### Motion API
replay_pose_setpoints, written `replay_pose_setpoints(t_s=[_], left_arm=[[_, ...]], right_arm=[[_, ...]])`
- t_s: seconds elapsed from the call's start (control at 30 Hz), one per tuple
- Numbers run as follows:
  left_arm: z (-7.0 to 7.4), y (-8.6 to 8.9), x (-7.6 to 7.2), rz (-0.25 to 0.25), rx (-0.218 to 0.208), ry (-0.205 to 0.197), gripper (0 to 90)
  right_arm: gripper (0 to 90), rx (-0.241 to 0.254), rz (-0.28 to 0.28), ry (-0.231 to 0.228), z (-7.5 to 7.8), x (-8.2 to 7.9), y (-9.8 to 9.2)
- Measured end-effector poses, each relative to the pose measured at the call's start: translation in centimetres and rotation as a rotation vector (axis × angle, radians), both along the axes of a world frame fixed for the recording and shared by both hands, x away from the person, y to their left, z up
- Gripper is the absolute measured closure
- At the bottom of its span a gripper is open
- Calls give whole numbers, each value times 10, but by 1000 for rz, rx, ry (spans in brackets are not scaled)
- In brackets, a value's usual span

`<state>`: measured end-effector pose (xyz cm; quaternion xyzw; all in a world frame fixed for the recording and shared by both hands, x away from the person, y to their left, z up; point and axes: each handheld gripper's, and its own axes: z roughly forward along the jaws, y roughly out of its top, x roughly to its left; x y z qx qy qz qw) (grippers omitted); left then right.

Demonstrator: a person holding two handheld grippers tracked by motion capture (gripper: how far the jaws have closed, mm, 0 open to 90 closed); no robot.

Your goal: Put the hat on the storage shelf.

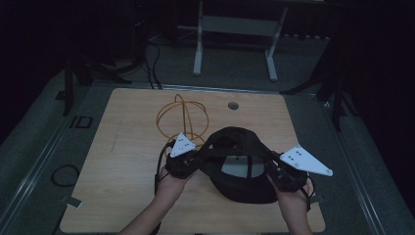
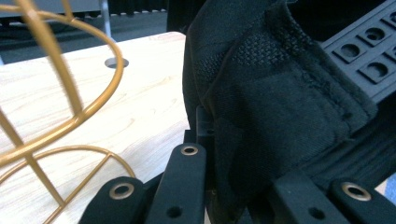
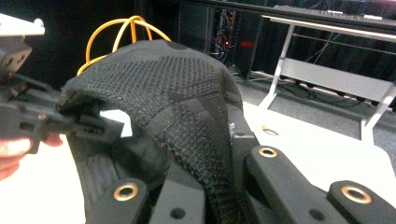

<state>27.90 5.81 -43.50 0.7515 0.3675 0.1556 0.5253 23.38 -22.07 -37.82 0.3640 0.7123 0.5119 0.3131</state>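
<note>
A black mesh cap (image 1: 240, 144) hangs just above the wooden table (image 1: 122, 156), held between both grippers with its brim (image 1: 247, 191) toward the person. My left gripper (image 1: 198, 159) is shut on the cap's left rim; the fabric (image 2: 280, 93) is pinched between its jaws (image 2: 238, 175). My right gripper (image 1: 273, 166) is shut on the right rim, with the mesh band (image 3: 187, 102) running down between its jaws (image 3: 208, 182). Across the cap, the left gripper (image 3: 28, 116) is seen in the right gripper view. A gold wire stand (image 1: 182, 120) sits right behind the cap.
The wire stand (image 2: 70, 93) rises close to the left gripper's left side. A round cable hole (image 1: 233, 105) lies at the table's far edge. A white desk frame (image 1: 235, 44) stands on the floor beyond. A black cable loop (image 1: 65, 175) lies on the floor at left.
</note>
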Motion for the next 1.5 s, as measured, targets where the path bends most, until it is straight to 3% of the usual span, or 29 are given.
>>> replay_pose_setpoints(t_s=[0.23,0.3,0.47,0.73,0.87,1.03,1.07,1.13,1.17,1.33,1.5], left_arm=[[19,-10,2,19,41,-38,883],[25,-14,2,24,69,-63,883],[36,-21,0,22,81,-102,883],[43,-30,7,37,96,-149,883],[47,-33,9,40,98,-169,885],[55,-36,10,38,87,-185,885],[55,-36,10,38,87,-185,885],[59,-38,11,36,79,-188,885],[59,-38,11,29,84,-187,885],[61,-39,10,12,95,-200,885],[65,-34,8,-60,81,-220,884]], right_arm=[[879,13,-31,12,-9,-8,-12],[878,17,-40,18,-13,-8,-16],[876,16,-52,31,-21,-11,-24],[860,33,-57,65,-38,-19,-27],[774,39,-24,93,-45,-20,-26],[559,30,25,78,-44,-26,-31],[559,30,25,78,-44,-26,-31],[463,0,103,90,-42,-30,-33],[430,3,112,86,-43,-32,-35],[361,17,143,90,-44,-39,-48],[317,7,150,88,-44,-44,-67]])
